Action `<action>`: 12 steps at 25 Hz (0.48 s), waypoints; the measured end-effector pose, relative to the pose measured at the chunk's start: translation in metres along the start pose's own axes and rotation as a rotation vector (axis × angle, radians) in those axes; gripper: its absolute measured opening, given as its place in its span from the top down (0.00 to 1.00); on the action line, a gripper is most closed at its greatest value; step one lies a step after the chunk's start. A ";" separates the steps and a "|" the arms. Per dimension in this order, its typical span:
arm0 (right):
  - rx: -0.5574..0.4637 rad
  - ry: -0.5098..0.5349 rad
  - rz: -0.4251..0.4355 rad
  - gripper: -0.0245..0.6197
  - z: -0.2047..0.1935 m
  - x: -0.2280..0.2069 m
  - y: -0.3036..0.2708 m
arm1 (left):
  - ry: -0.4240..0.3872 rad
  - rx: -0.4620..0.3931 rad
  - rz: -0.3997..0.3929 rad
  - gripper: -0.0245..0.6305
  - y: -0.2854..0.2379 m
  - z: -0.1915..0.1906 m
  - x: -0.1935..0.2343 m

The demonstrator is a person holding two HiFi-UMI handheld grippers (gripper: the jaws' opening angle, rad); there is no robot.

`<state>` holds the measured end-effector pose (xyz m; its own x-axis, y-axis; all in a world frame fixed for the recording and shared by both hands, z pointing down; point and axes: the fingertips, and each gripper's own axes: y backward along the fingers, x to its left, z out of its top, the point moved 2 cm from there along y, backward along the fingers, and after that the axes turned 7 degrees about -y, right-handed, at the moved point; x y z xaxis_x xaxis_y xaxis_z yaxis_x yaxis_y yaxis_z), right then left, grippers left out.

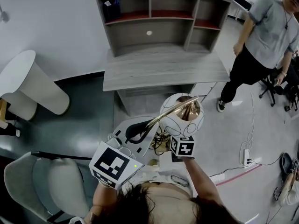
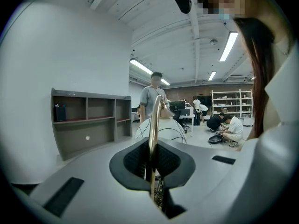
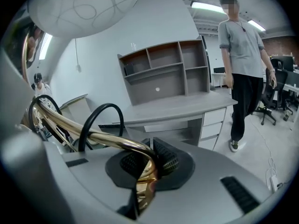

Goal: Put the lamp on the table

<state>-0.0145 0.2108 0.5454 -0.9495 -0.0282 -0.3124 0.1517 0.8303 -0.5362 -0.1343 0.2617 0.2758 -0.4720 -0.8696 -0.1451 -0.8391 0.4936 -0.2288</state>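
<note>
The lamp has a brass arm [image 1: 170, 114] and a white globe shade [image 1: 183, 118] with thin dark lines. I hold it in the air in front of the grey desk [image 1: 163, 71], which carries a shelf unit. My left gripper [image 1: 138, 130] is shut on the brass arm [image 2: 153, 134], with the globe [image 2: 163, 130] beyond the jaws. My right gripper [image 1: 180, 136] is shut on a curved part of the brass arm [image 3: 133, 148]; the shade [image 3: 84, 6] hangs over it at the upper left. A black cable [image 3: 100, 118] loops beside the arm.
A person [image 1: 264, 41] stands right of the desk, near an office chair [image 1: 275, 85]. A white round stand [image 1: 28, 83] is at the left and a grey armchair [image 1: 42, 181] at the lower left. A power strip [image 1: 246, 156] with cables lies on the floor at the right.
</note>
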 end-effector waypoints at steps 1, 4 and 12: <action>0.002 -0.004 0.000 0.92 0.002 -0.001 -0.003 | -0.005 -0.002 -0.001 0.95 -0.003 0.000 0.003; 0.008 -0.012 0.005 0.92 0.009 -0.004 -0.014 | 0.003 0.006 -0.001 0.95 -0.015 0.002 0.013; 0.026 -0.017 0.016 0.92 0.036 -0.021 -0.050 | 0.032 0.022 0.016 0.95 -0.054 0.005 0.044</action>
<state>0.0076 0.1500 0.5499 -0.9422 -0.0244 -0.3341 0.1744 0.8158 -0.5513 -0.1087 0.1970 0.2770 -0.4939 -0.8614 -0.1185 -0.8254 0.5074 -0.2475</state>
